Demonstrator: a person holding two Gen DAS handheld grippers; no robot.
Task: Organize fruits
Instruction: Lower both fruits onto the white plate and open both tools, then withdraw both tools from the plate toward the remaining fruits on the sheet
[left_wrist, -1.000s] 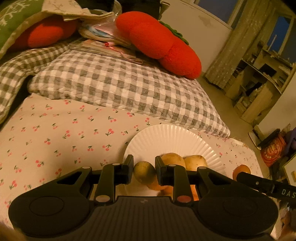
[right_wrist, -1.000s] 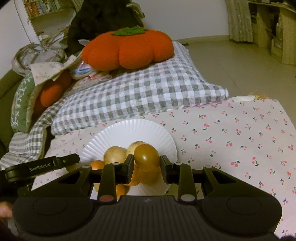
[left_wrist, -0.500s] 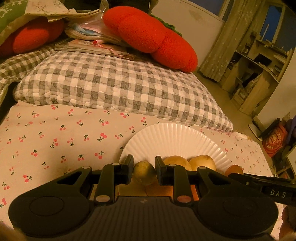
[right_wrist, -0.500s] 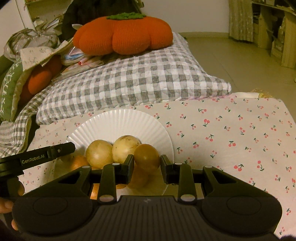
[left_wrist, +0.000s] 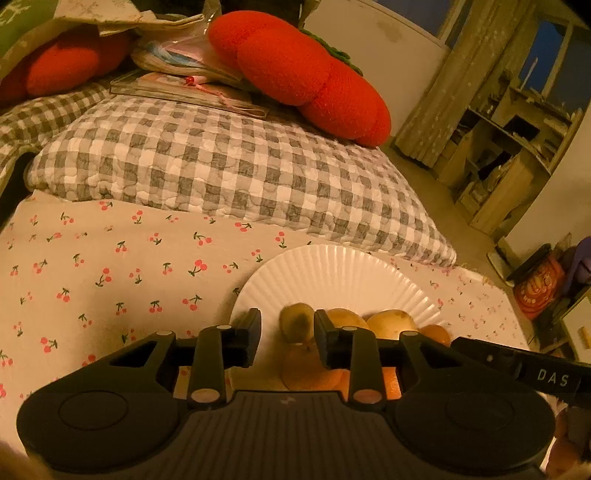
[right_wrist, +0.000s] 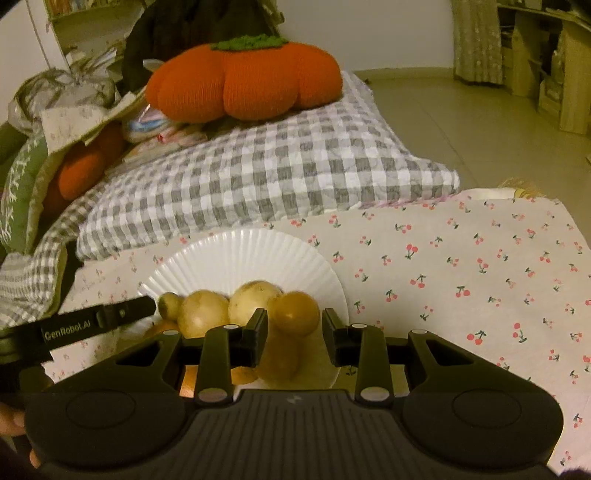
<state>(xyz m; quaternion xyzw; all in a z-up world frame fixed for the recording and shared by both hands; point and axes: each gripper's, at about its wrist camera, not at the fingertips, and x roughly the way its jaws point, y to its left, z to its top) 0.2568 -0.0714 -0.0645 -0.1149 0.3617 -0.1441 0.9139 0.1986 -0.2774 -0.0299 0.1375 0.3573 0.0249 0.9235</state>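
Left tool (left_wrist: 287, 328): jaws opening, greenish fruit (left_wrist: 295, 322) between them, pads clear of it. White fluted plate (right_wrist: 229, 258) on the cherry-print sheet (right_wrist: 461, 266) holds a near-edge row of pale fruits (right_wrist: 205, 312). Right tool (right_wrist: 294, 326): jaws opening, brown fruit (right_wrist: 295, 312) between, not pinched.

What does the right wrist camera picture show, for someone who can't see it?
The right gripper is opening around a brown fruit on a white plate, beside more yellowish fruits. The plate sits on a cherry-print cloth.
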